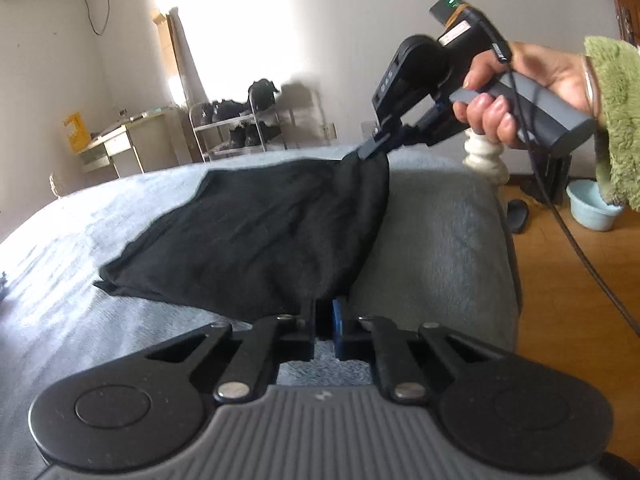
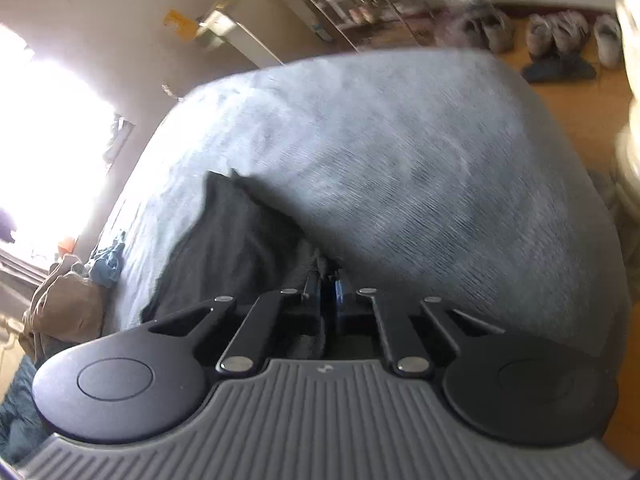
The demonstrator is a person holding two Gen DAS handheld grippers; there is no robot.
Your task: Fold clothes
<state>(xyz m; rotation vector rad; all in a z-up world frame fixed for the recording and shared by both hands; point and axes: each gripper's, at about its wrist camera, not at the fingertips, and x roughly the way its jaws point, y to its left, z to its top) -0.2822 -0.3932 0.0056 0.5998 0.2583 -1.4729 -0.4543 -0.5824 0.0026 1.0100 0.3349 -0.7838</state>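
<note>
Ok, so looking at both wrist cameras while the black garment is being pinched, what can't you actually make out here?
- Black garment: its type; bunched in the left wrist view, blurred in the right wrist view.
- Left gripper: how much cloth it pinches; the fabric covers its tips.
- Right gripper: pad contact, small and dark.
- Shoes on the floor: smeared by blur.
- Bed: far end washed out by window glare.

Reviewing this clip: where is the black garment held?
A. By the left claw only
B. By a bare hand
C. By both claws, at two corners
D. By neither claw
C: the right claw and left claw each pinch an edge of the black garment.
</note>
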